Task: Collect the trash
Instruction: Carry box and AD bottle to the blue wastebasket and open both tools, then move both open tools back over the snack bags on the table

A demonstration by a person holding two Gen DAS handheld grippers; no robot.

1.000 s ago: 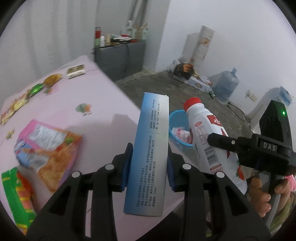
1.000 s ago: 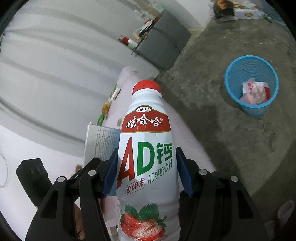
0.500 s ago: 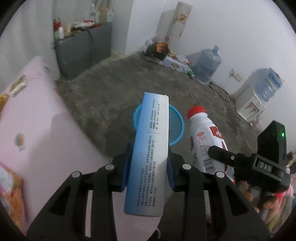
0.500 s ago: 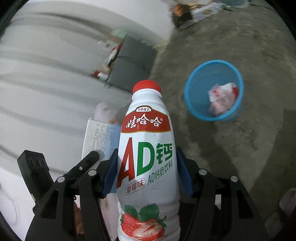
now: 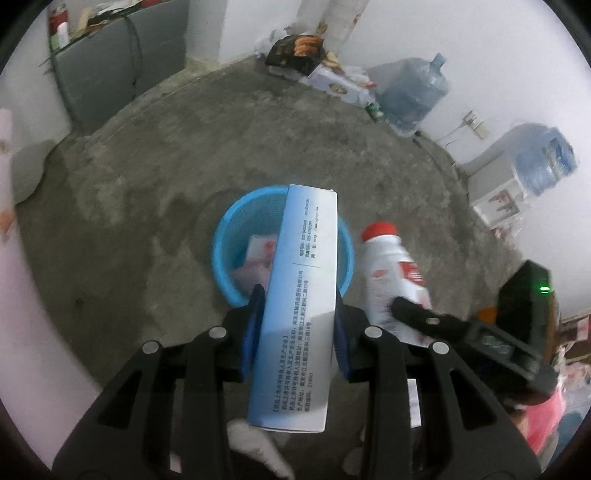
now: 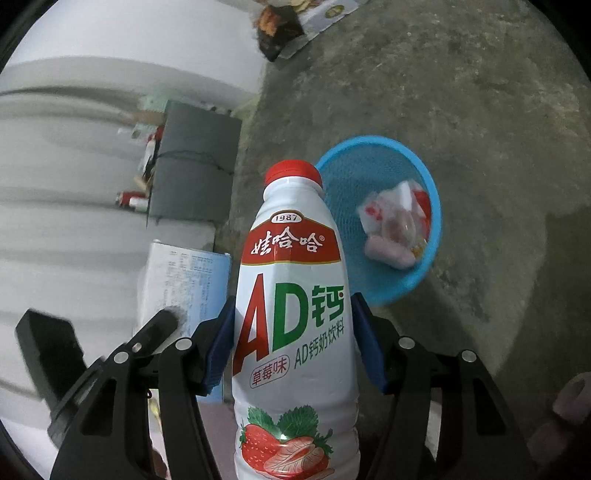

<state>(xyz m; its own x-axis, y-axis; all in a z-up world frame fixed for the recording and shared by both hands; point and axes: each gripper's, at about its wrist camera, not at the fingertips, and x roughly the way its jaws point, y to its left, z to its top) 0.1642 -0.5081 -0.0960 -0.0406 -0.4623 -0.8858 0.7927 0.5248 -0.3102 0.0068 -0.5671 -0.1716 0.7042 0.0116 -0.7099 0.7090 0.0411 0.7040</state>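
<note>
Jaws just widening around box (image 5: 299, 295) above basket (image 5: 221, 266) holding, seemingly, wrappers (image 5: 255, 254).

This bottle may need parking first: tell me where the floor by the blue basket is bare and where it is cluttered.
Bare concrete lies between the blue basket and the grey cabinet, and beyond the basket toward the far wall. Crowded: boxes and water jug along that wall, the dispenser on the right.
</note>
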